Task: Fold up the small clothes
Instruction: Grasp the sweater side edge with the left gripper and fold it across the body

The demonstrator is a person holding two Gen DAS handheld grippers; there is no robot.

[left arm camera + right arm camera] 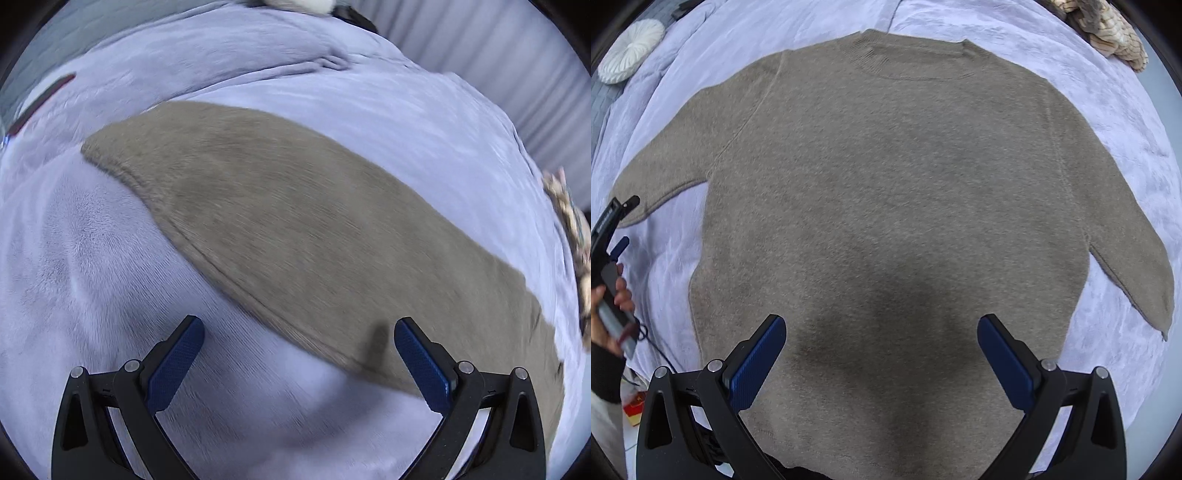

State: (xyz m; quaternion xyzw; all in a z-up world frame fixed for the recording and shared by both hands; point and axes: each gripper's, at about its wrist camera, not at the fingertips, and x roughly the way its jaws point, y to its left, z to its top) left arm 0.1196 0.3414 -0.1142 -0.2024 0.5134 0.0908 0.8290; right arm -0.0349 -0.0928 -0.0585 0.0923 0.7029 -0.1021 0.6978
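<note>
A taupe knit sweater (886, 192) lies flat on a lavender blanket (1108, 110), neck away from me, both sleeves spread out. My right gripper (881, 328) is open and empty, hovering above the sweater's lower body. My left gripper (299, 332) is open and empty, low over the blanket at the edge of the sweater's left sleeve (295, 221). In the right wrist view the left gripper (613, 229) shows at the far left, held by a hand beside the sleeve cuff.
A round white cushion (629, 50) lies at the far left of the bed. A patterned beige cloth (1108, 29) lies at the far right corner, and also shows in the left wrist view (572, 240). A red and yellow item (635, 406) lies beyond the blanket's near left edge.
</note>
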